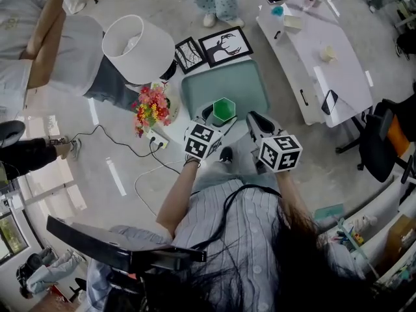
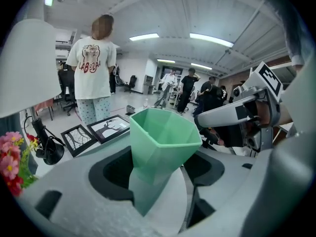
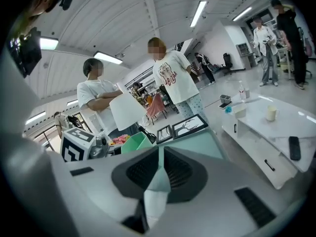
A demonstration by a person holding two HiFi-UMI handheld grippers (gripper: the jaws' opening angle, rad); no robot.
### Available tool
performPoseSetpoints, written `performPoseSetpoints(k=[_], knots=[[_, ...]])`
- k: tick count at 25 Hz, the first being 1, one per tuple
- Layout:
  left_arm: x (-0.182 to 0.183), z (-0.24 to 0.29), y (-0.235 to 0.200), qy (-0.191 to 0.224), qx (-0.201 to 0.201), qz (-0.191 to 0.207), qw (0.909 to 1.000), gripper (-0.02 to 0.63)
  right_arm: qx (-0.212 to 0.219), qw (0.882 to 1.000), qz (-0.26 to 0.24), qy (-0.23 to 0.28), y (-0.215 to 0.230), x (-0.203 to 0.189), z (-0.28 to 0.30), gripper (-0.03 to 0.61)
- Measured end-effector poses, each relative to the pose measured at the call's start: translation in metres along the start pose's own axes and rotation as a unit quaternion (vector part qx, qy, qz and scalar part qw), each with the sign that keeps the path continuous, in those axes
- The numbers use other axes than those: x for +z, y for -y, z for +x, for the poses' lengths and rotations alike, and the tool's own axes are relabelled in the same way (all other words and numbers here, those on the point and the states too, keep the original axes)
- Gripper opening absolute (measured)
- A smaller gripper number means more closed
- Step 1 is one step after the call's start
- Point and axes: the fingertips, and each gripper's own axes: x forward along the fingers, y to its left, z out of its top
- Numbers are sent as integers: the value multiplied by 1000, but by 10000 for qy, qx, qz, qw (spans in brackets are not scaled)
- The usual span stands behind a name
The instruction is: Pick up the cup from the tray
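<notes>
A big open-plan office, possibly a lab workspace. Strip lights cross a white ceiling. The floor looks like bare concrete. Office chairs stand by a white surface, and several people stand further back.

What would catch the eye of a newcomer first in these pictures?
First, the bright green cup, clamped between the jaws of the left gripper at the near edge of the teal tray. Next, the big white lampshade to the left of the tray, with red and pink flowers close by. The right gripper hangs beside the cup, jaws together and empty.
</notes>
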Motion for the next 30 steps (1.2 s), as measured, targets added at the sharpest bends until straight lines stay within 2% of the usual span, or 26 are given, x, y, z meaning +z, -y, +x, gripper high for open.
performPoseSetpoints(k=[6,16,22,30], knots=[[-23,-37,21,-51,-137,105,9998,327,-155,9998,50,150,-24,-23,-19,51],[-53,-76,34,35,-100,-226,9997,327,-229,9997,-73,-24,-52,-51,-41,51],[-60,-87,45,158,55,-443,9989,327,-115,9996,-193,-194,-57,-61,-47,51],[-57,-93,71,306,387,-513,9975,327,159,9989,-433,-125,-58,-59,-71,51]])
